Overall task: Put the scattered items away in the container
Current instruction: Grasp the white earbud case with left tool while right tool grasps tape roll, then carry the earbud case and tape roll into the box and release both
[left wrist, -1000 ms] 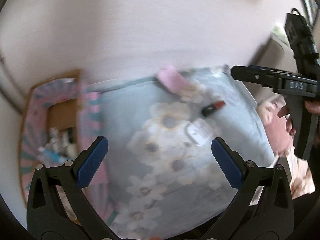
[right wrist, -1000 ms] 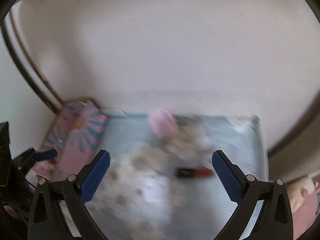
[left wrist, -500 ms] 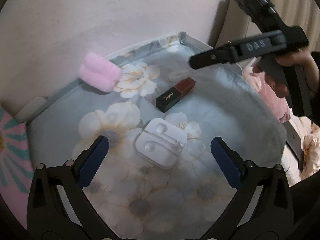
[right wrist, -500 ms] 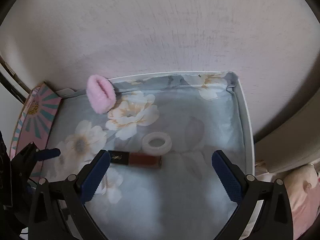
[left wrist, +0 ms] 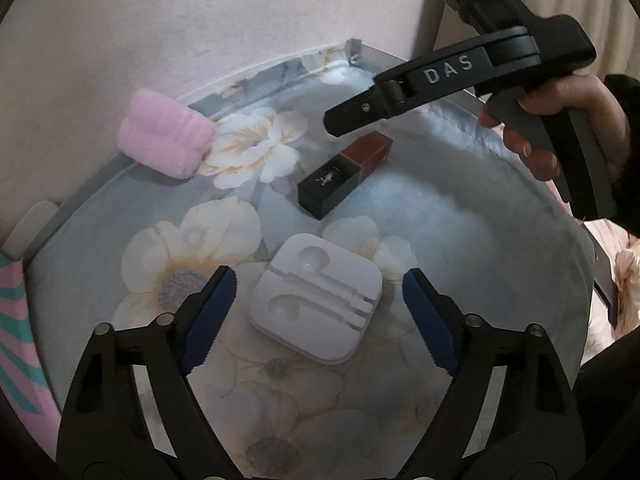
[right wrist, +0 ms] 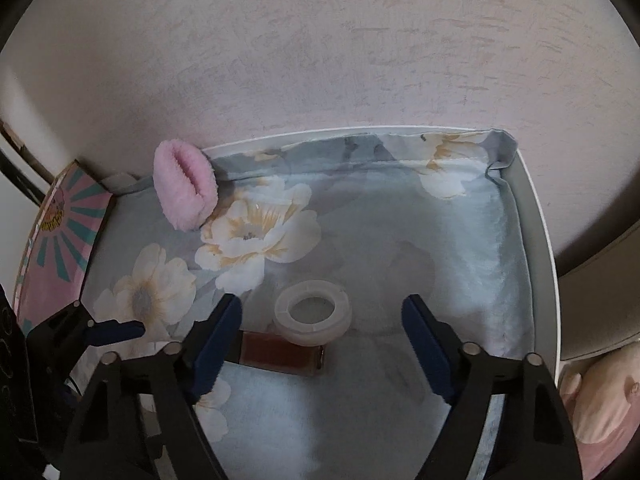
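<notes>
On the bench (right wrist: 532, 248), the earphone case (left wrist: 316, 304) lies nearest, with the lipstick (left wrist: 344, 178) behind it. The tape ring (right wrist: 313, 312) touches the lipstick, and the fluffy band (left wrist: 164, 144) sits far left by the wall (right wrist: 320, 48).

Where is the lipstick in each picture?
Left wrist view: the lipstick lies above the middle, just under the tip of the right gripper.
Right wrist view: the lipstick lies low in the middle, just below the clear ring.
Shared landmark: the pink fluffy roll by the wall.

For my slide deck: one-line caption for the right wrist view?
Open right tool hovers above translucent ring and lipstick on floral cloth.
</notes>
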